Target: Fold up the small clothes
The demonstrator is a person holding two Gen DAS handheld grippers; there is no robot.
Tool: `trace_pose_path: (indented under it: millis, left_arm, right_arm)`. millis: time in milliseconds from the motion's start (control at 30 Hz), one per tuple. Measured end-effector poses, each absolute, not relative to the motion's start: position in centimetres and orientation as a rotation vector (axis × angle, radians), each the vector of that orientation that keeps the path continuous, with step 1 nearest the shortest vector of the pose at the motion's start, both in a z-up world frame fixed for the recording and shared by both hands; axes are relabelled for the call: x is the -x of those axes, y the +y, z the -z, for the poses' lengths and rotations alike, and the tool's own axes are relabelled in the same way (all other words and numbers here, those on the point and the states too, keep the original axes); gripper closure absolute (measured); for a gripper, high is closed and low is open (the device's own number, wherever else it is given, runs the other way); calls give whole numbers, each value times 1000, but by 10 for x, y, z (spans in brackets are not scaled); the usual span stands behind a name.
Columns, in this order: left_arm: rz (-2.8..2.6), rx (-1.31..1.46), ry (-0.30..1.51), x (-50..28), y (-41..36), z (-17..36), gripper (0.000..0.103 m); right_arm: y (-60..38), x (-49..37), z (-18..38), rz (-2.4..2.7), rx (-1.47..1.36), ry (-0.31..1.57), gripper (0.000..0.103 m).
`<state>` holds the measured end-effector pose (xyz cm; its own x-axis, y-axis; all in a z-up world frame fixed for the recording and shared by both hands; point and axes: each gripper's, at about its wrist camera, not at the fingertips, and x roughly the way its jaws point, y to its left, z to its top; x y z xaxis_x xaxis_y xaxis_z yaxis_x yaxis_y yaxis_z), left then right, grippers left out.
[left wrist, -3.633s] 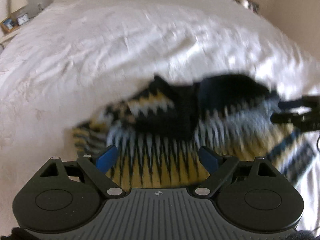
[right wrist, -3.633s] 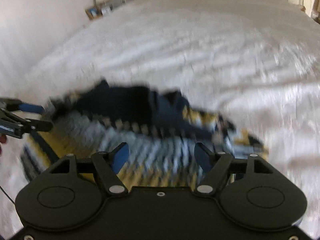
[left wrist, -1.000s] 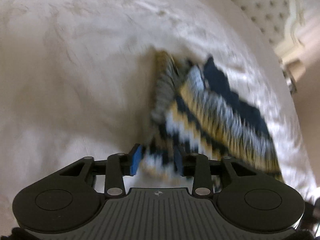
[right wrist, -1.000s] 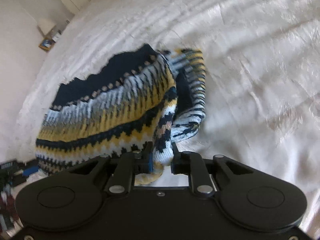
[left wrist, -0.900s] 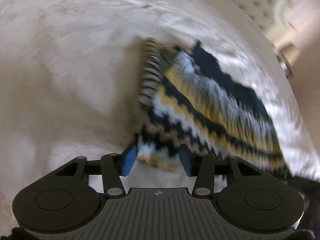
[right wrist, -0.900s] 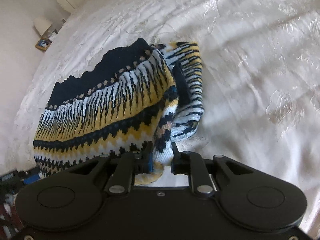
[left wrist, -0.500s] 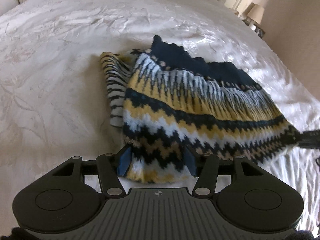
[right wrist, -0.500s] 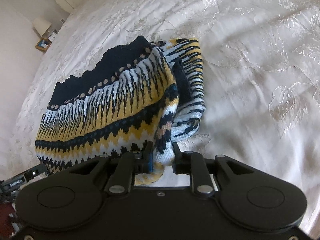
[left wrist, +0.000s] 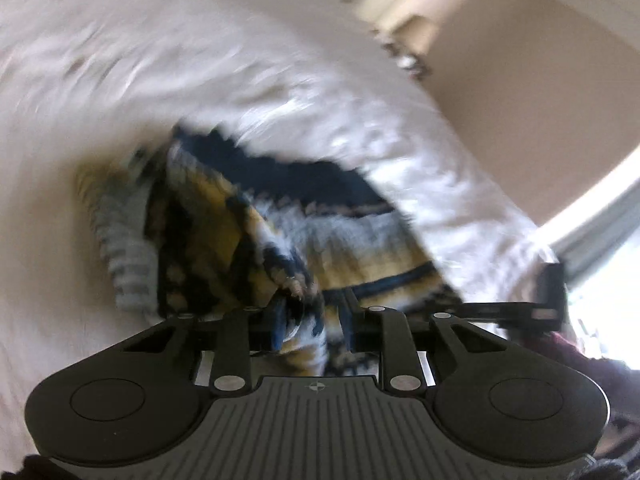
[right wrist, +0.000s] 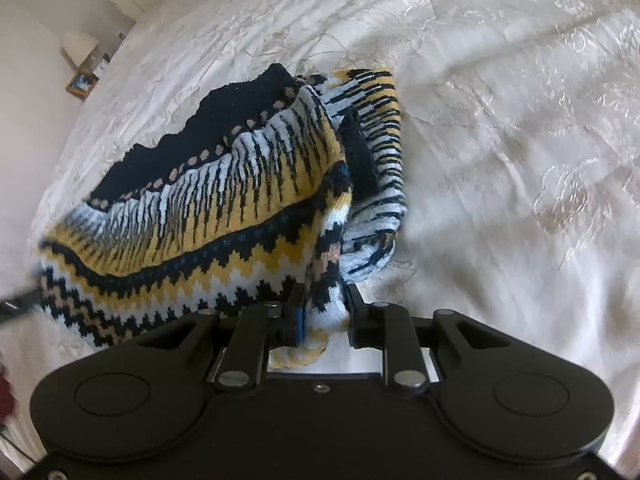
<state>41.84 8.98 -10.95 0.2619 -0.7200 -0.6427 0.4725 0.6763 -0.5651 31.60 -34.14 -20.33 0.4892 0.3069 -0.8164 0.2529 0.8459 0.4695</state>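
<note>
A small knitted sweater (right wrist: 224,200) with yellow, white and navy zigzag bands lies folded on the white bedspread (right wrist: 500,140). My right gripper (right wrist: 324,312) is shut on the sweater's near right corner, beside a striped sleeve (right wrist: 380,160). In the blurred left wrist view, my left gripper (left wrist: 312,316) is shut on a bunched part of the sweater (left wrist: 248,232) hem and lifts it. The right gripper (left wrist: 536,304) shows at that view's right edge.
The bedspread (left wrist: 120,80) spreads all around the sweater. A beige wall (left wrist: 520,80) and a bright window stand to the right in the left wrist view. A lamp (right wrist: 80,46) and a picture frame (right wrist: 81,83) sit at the far left of the bed.
My left gripper has closed on the sweater's hem and swung fast, blurring its view. The right gripper has stayed shut on its corner, almost still.
</note>
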Motion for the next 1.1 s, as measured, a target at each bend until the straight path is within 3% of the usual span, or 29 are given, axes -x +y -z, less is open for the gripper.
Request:
trace_pose_path:
  millis: [133, 333, 500, 533, 600, 633, 767, 800, 933, 1100]
  left_arm:
    - [809, 253, 985, -422, 116, 86, 78]
    - [611, 144, 1077, -414, 153, 97, 78]
    - [491, 141, 1077, -416, 137, 97, 76]
    - [478, 134, 1072, -419, 129, 96, 76]
    - [471, 136, 1069, -426, 107, 98, 76]
    - [472, 145, 1071, -431, 92, 100, 76]
    - [517, 145, 1084, -447, 39, 116, 72]
    - [514, 132, 1083, -449, 29, 119, 66]
    - [508, 92, 1071, -458, -9, 129, 39]
    - [474, 37, 1114, -474, -34, 145, 35]
  right_arm:
    - [-344, -316, 204, -31, -577, 1085, 71]
    - [-348, -314, 207, -21, -595, 1086, 70]
    - [-353, -311, 187, -23, -569, 1026, 65]
    - [-356, -312, 182, -25, -566, 1004, 61]
    - [-363, -314, 175, -30, -576, 961, 32]
    - [-366, -317, 173, -33, -584, 946, 24]
    - [-375, -334, 174, -35, -598, 955, 16]
    - [-376, -338, 177, -40, -605, 966, 9]
    - [-378, -352, 193, -74, -649, 1001, 4]
    - [-377, -365, 217, -99, -706, 1056, 1]
